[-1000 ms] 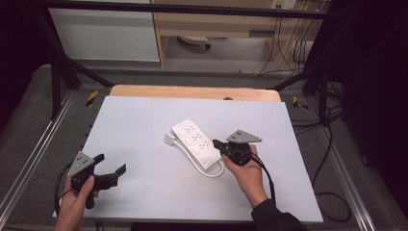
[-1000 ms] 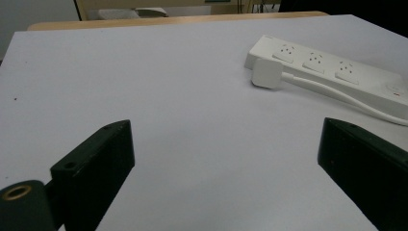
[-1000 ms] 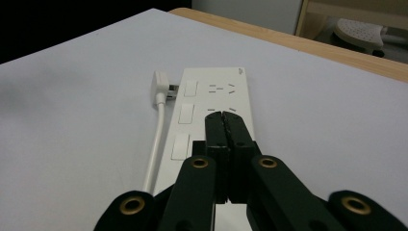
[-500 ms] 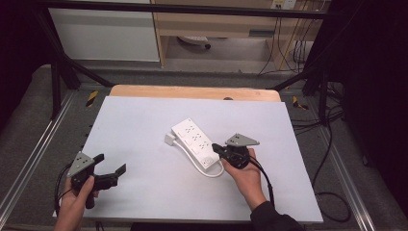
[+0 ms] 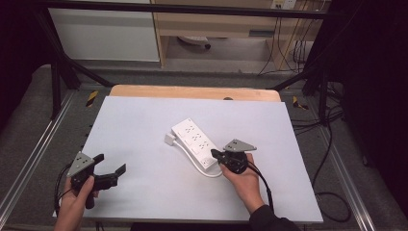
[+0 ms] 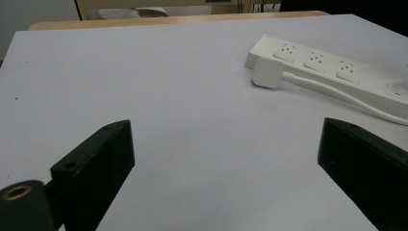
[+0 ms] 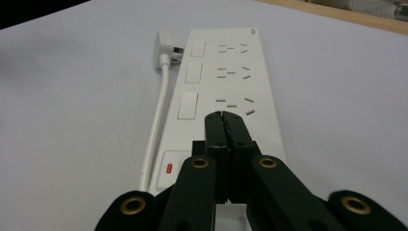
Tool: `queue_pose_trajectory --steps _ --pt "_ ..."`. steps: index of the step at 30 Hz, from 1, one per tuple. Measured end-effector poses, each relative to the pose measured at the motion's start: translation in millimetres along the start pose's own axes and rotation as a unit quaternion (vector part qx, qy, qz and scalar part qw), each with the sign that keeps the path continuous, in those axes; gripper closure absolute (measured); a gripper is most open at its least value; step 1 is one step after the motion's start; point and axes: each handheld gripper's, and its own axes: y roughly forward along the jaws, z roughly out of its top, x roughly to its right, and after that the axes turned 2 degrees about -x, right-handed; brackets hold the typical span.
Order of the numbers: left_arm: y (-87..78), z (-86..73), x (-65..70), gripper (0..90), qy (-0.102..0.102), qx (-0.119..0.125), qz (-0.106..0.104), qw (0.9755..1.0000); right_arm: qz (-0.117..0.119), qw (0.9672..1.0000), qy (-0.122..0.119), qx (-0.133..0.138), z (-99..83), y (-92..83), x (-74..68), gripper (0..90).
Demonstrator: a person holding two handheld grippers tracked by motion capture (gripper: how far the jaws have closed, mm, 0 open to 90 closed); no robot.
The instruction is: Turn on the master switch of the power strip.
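Little has moved since the earlier frames: the right gripper (image 5: 215, 154) has only crept a touch along the white plastic power strip (image 5: 193, 140), and the left gripper (image 5: 109, 168) has kept its place at about 8 o'clock on the white counter (image 5: 144, 120).

That strip lies slantwise near the counter's centre, its white cord looping back so the white plug (image 6: 267, 73) rests just beside its far end. The right jaws are pressed together, empty, their tips poised over the strip's near end, close to the red-lit rocker switch (image 7: 169, 168) at 7 o'clock of them. The left jaws stand spread wide, holding nothing.

This looks like the approach to pressing a switch. Next, the closed tips would need to shift sideways onto the rocker and push down squarely.
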Motion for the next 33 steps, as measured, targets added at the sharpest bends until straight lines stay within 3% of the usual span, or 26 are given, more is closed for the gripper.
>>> queue_pose_trajectory --steps 33 --pt "0.0 0.0 0.2 5.6 0.003 0.001 0.003 1.0 0.013 0.9997 -0.007 -0.018 -9.4 14.8 -12.5 90.0"
